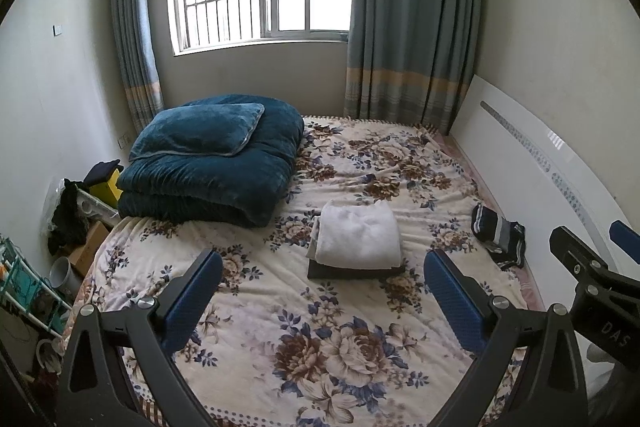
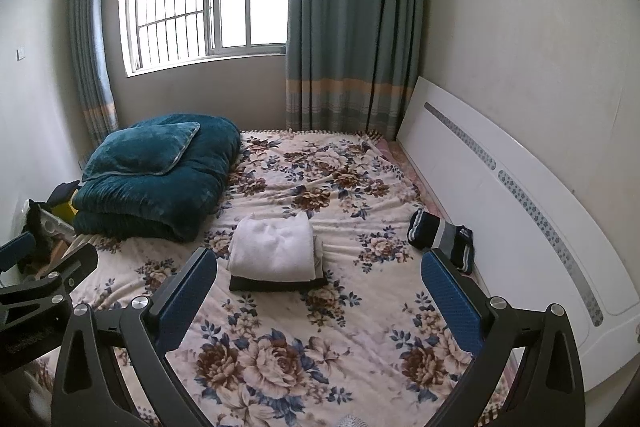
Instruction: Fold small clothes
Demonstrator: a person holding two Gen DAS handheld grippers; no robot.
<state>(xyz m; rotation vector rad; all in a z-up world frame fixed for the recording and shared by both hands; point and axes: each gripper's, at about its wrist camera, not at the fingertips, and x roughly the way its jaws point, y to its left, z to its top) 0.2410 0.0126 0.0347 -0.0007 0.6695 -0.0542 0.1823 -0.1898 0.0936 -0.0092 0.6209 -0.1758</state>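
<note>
A folded stack of small clothes [image 1: 356,241] lies mid-bed, a white piece on top, a grey one and a dark one beneath; it also shows in the right wrist view [image 2: 276,253]. A crumpled dark striped garment [image 1: 498,233] lies at the bed's right edge by the headboard, also in the right wrist view [image 2: 442,237]. My left gripper [image 1: 322,293] is open and empty, held above the bed in front of the stack. My right gripper [image 2: 318,291] is open and empty, at the same height beside the left one, and shows at the right edge of the left view [image 1: 592,247].
A floral bedspread [image 1: 340,343] covers the bed. A folded teal quilt with a pillow [image 1: 212,163] sits at the far left of the bed. A white headboard [image 2: 520,203] runs along the right. Boxes and clutter [image 1: 76,227] stand on the floor left of the bed.
</note>
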